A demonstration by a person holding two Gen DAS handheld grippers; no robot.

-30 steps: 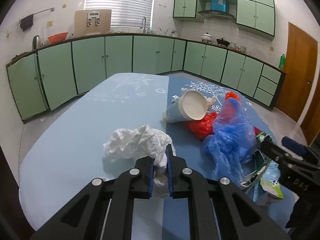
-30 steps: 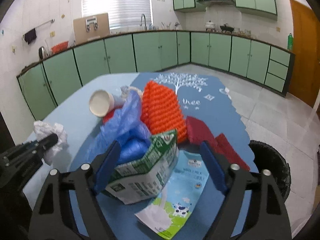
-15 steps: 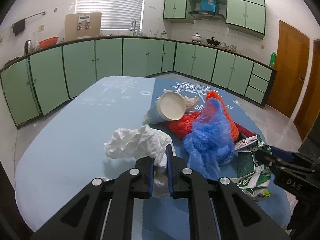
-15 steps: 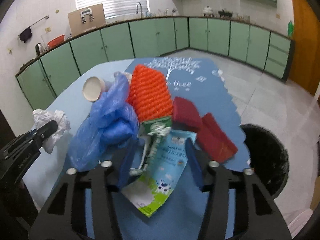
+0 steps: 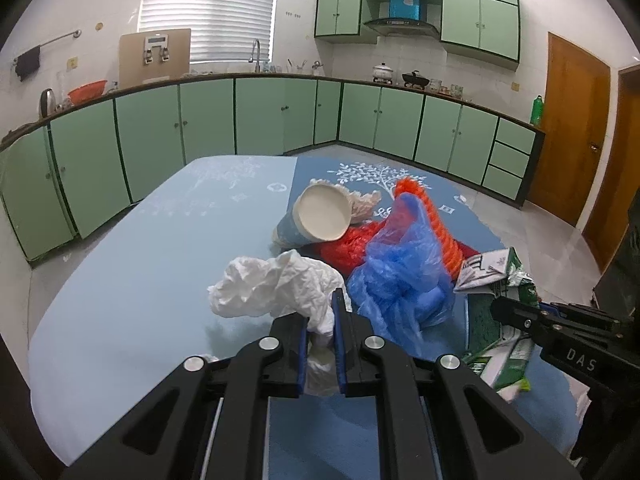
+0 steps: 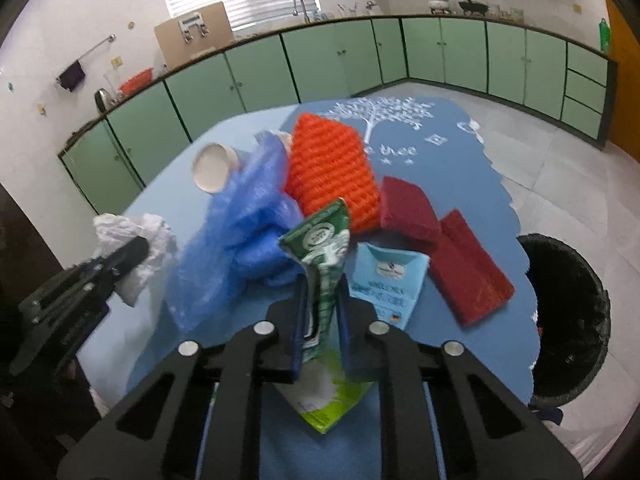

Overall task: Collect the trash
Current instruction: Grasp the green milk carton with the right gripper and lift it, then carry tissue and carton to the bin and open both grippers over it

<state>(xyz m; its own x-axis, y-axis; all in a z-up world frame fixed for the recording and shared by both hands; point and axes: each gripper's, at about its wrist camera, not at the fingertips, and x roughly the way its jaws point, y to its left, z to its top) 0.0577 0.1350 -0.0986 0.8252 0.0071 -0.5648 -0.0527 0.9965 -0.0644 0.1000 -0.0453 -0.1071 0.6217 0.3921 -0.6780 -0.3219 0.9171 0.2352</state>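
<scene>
Both tools loaded, mid-collection. Left gripper (image 5: 321,322) clenched on a crumpled white paper tissue (image 5: 276,286), wad bunched above and between the blue pads, apparently lifted just off the pale blue tabletop (image 5: 132,280). Right gripper (image 6: 322,316) clamped on a flattened green-and-white milk carton (image 6: 322,248), squashed thin between the pads, gabled top poking up beyond the fingertips and its pale bottom edge hanging below them. More trash left on the table: a crinkled blue plastic bag (image 6: 244,224) just beside the carton, an orange foam net sleeve (image 6: 332,168) behind it, a tipped-over paper cup (image 5: 322,214) with its white mouth facing the left camera, a light blue printed paper packet (image 6: 390,278) lying flat by the right tool, and two dark red scrubbing pads (image 6: 440,240) toward the table's edge. Black-lined round waste bin (image 6: 568,320) standing on the tiled floor, close off that same edge, on the right-hand tool's side. Step in hand, as judged: pick-up finished, carry to the bin pending. Next move calls for swinging the carton out past the table edge, over the bin's mouth, before letting go; then the same for the tissue, a longer reach across the pile. Worth lifting clear of the blue bag to avoid dragging it along.
</scene>
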